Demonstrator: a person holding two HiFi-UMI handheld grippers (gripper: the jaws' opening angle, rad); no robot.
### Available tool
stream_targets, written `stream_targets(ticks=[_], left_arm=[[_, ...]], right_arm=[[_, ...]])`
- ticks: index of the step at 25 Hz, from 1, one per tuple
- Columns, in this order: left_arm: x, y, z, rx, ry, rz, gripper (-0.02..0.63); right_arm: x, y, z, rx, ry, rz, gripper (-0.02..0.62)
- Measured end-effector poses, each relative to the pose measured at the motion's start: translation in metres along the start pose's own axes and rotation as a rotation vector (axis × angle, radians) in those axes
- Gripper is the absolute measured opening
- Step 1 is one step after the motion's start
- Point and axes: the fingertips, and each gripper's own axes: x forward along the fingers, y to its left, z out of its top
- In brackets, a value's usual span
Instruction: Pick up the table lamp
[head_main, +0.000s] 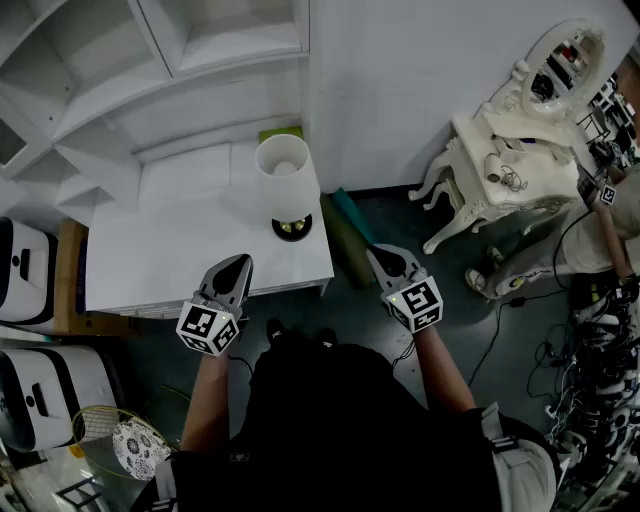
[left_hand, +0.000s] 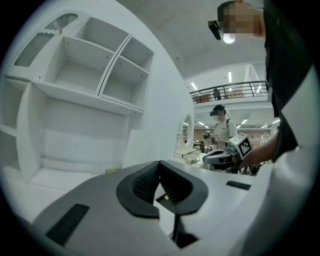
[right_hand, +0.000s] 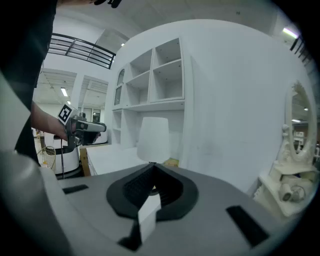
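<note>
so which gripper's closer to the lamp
Left, narrowly. The left gripper is at the front edge of the table, before the table lamp; the right gripper is off its right corner.

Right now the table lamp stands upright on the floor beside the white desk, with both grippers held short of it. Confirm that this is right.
One thing is wrong: the table lamp stands upright on the white desk, near its right end, not on the floor. The head view shows it. The left gripper and the right gripper are indeed held short of it.
</note>
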Motion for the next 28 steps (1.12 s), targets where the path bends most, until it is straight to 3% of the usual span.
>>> stream_targets(ticks=[9, 13, 23, 28], left_arm=[[0.009, -0.006, -0.005, -0.012, -0.002, 0.014, 0.009], [0.013, -0.005, -0.01, -0.017, 0.006, 0.022, 0.009], [0.032, 0.008, -0.029, -0.043, 0.018, -0.01, 0.013], [0.056, 0.023, -0.053, -0.034, 0.074, -0.039, 0.16]], right_arm=[[0.001, -0.006, 0.0, -0.028, 0.002, 0.012, 0.006], [0.001, -0.009, -0.001, 0.013, -0.021, 0.012, 0.006], [0.01, -0.005, 0.003, 0.019, -0.027, -0.001, 0.008], [0.018, -0.003, 0.003, 0.012, 0.008, -0.029, 0.008]])
